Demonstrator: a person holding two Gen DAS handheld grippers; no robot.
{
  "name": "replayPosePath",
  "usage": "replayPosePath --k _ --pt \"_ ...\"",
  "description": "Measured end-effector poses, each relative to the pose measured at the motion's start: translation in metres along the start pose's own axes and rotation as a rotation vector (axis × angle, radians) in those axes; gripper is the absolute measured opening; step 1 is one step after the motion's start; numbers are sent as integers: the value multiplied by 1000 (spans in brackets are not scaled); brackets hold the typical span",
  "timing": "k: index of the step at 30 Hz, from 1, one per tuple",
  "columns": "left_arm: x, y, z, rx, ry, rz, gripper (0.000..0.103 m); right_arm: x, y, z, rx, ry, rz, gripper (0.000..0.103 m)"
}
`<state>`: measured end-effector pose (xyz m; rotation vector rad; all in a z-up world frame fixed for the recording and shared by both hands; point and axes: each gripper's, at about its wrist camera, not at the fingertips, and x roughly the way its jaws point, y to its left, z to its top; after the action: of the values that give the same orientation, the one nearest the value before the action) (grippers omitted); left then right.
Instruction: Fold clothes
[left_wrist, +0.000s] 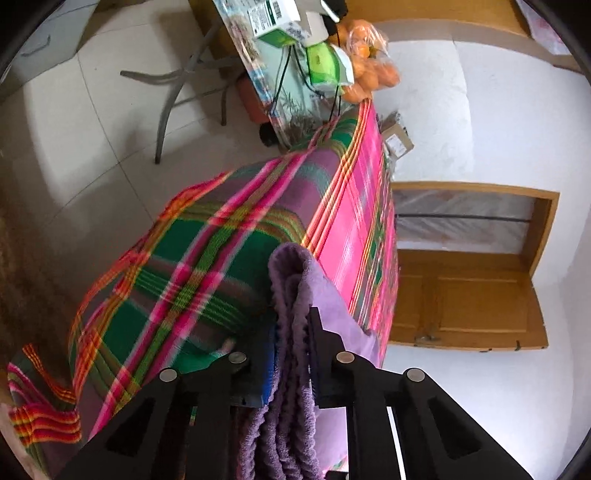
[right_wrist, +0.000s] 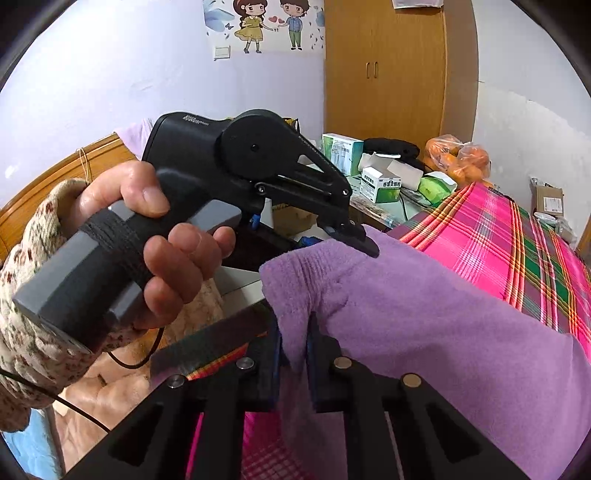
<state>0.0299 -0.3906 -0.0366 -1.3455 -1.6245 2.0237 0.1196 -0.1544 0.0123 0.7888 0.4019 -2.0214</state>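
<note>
Purple towel hangs between the two grippers above the bed with the pink and green plaid blanket. On the left, a hand in a knitted sleeve holds the left gripper, and its fingers pinch one folded corner of the towel. On the right, the right gripper has its fingers pressed on another corner. Behind, a table carries boxes and a bag of oranges.
</note>
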Motion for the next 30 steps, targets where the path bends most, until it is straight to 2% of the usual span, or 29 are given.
replayPosePath --k 4,16,21,30 --pt "-3 0 3 37 -22 15 13 10 7 3 -15 13 -1 11" --pt "-4 6 7 30 -13 12 13 26 4 -6 19 62 9 11" --pt "-6 -7 0 59 -30 42 13 20 2 -7 42 37 24 11" --pt "-21 -50 -20 150 -55 34 13 -22 -6 -9 67 -68 30 11"
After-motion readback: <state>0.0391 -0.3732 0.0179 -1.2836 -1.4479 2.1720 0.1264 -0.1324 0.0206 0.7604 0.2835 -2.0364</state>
